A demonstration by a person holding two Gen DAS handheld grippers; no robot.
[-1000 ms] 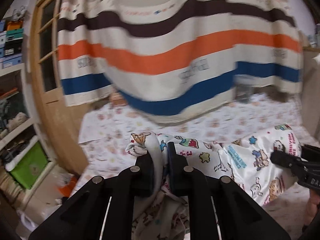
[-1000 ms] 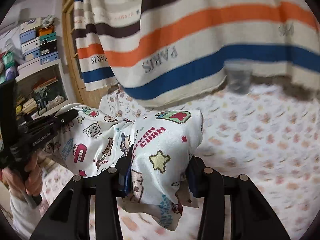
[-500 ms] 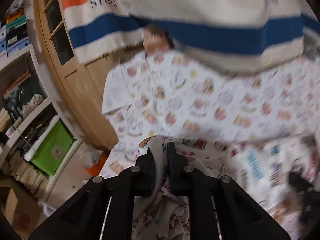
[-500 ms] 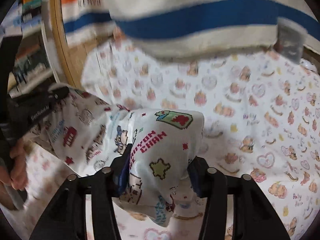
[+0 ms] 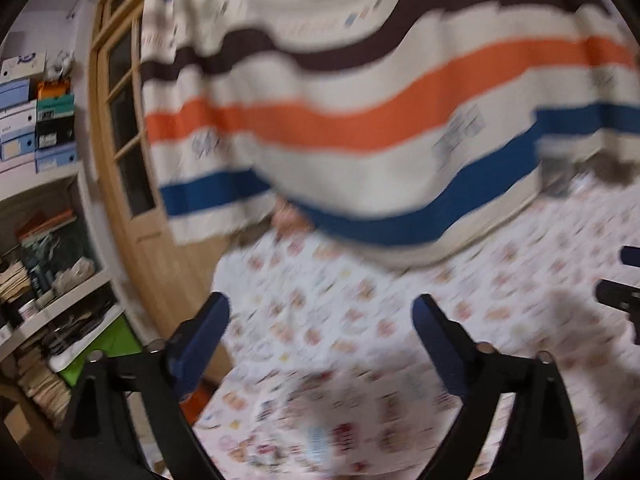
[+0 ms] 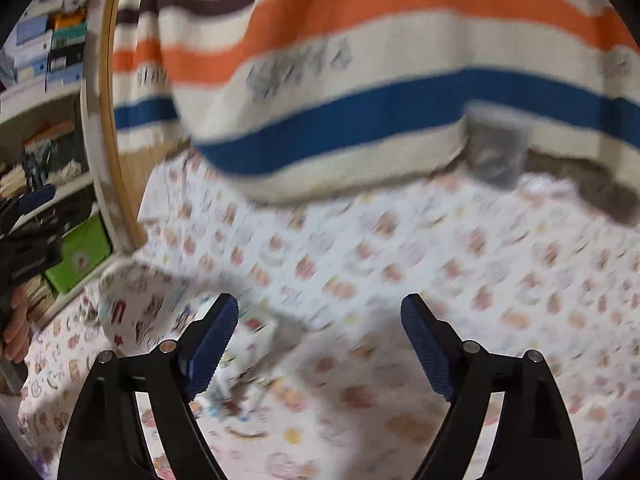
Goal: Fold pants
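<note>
The pants (image 6: 136, 308), white satin printed with cartoon figures, lie loose on the patterned sheet (image 6: 480, 264). They sit by the left fingertip of my right gripper (image 6: 320, 320). Its jaws are opening wide and no cloth is pressed between the blue pads. In the left wrist view the pants (image 5: 320, 432) are a blurred heap low in the frame. They lie under my left gripper (image 5: 320, 320), whose jaws are also opening and grip nothing. The other gripper shows at each view's edge: the right gripper (image 5: 624, 296) and the left gripper (image 6: 28, 240).
A striped cloth (image 5: 360, 120) in brown, orange and blue hangs over the far side of the bed. A wooden door (image 5: 128, 160), shelves with boxes (image 5: 36, 120) and a green bin (image 6: 80, 256) stand to the left. A grey container (image 6: 496, 148) sits at the back.
Both grippers have let go of the pants and spread their jaws wide. The pants have dropped onto the sheet. Both views have swung and are blurred.
</note>
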